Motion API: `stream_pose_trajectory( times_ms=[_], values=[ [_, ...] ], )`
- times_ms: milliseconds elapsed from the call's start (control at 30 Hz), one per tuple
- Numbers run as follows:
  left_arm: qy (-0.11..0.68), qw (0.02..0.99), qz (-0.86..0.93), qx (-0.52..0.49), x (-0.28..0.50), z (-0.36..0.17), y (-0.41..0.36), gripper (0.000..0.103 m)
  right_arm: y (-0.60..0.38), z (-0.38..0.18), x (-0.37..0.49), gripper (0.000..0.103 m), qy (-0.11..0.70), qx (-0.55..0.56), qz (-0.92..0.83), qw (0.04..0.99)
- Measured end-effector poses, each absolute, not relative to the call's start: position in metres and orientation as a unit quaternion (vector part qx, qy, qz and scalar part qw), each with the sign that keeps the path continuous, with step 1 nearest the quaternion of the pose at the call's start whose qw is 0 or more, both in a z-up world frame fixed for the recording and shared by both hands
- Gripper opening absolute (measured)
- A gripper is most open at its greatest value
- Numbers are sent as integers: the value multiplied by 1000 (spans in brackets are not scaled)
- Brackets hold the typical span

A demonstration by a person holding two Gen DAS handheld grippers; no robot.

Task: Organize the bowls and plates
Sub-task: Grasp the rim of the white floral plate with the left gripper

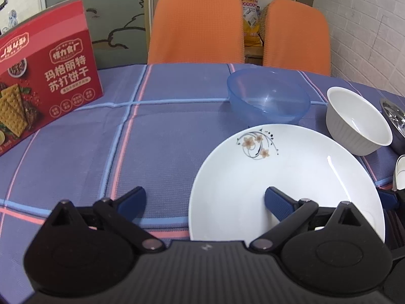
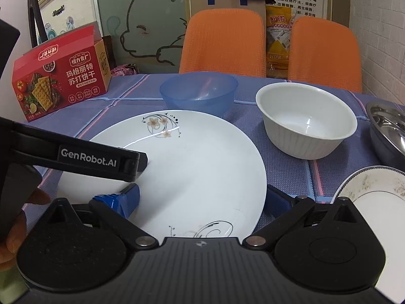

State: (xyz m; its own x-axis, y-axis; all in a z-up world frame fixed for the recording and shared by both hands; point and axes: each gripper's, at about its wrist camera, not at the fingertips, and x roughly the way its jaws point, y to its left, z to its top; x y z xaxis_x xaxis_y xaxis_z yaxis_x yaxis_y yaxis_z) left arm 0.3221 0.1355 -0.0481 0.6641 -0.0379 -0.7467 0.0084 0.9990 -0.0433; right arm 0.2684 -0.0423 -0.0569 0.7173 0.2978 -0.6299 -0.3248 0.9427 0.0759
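Both tools gaped wide and empty: the left tool (image 1: 205,202) and right tool (image 2: 202,202) straddled the flowered plate (image 2: 192,167); gripping its rim seemed next.

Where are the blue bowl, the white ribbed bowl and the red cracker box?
blue bowl (image 2: 198,93), right wrist view, inside of its far wall.
white ribbed bowl (image 2: 306,124), right wrist view, inner bottom.
red cracker box (image 1: 48,83), left wrist view, printed front face.
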Motion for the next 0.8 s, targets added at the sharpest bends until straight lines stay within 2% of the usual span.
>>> stream_pose_trajectory(
  times_ms=[700, 733, 800],
  values=[
    [408, 912, -29, -21, 323, -50, 135, 99, -42, -59, 267, 91, 324, -21, 168, 931],
    [407, 913, -37, -17, 322, -50, 132, 98, -41, -59, 267, 91, 325, -22, 172, 930],
    [403, 913, -61, -9, 320, -49, 125, 90, -36, -58, 267, 91, 325, -32, 177, 928]
  ],
)
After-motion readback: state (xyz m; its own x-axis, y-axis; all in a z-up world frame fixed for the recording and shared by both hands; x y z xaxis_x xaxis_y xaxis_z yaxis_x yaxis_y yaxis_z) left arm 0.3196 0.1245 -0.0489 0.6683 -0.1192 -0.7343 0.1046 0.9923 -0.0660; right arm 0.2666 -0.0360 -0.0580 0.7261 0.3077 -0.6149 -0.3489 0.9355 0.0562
